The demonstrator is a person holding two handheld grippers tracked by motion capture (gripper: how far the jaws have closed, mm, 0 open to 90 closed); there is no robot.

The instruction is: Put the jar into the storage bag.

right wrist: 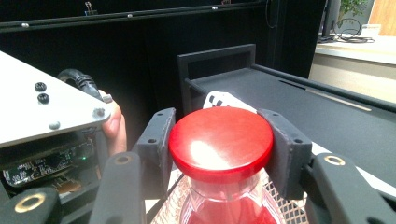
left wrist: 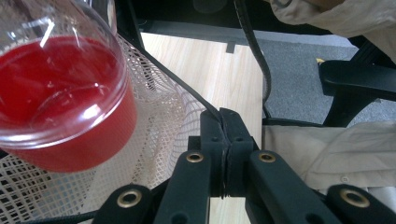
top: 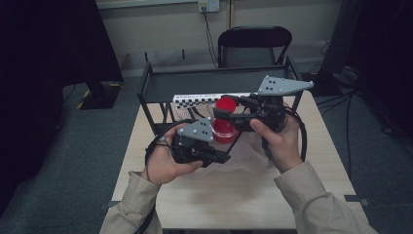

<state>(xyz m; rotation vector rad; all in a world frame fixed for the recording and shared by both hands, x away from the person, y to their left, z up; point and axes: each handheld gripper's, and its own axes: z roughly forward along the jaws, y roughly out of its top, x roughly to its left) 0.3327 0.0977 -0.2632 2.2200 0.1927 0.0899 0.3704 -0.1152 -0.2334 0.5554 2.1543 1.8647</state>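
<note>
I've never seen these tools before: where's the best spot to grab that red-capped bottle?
By the neck just under the red cap, jaws closing from either side, as the right gripper does: the wide cap overhangs the narrower glass, so it cannot slip down.

This looks like a lab or test room set up for recording, not a home. A small light-wood counter (top: 234, 195) stands alone on grey carpet (top: 73, 146), with dark curtains (top: 48, 39) hanging at both sides. On the counter's far edge sits a black metal shelf frame (top: 214, 80), and beside it lies a checkered calibration strip (top: 195, 99). Behind the counter stands a black folding chair (top: 253, 44) against a plain wall with a power socket (top: 208, 5) and a cable running down. More cables (top: 341, 92) lie loose on the floor off the counter's right edge. Each hand-held claw carries a grey plate (top: 282, 86) and exposed electronics.
</note>
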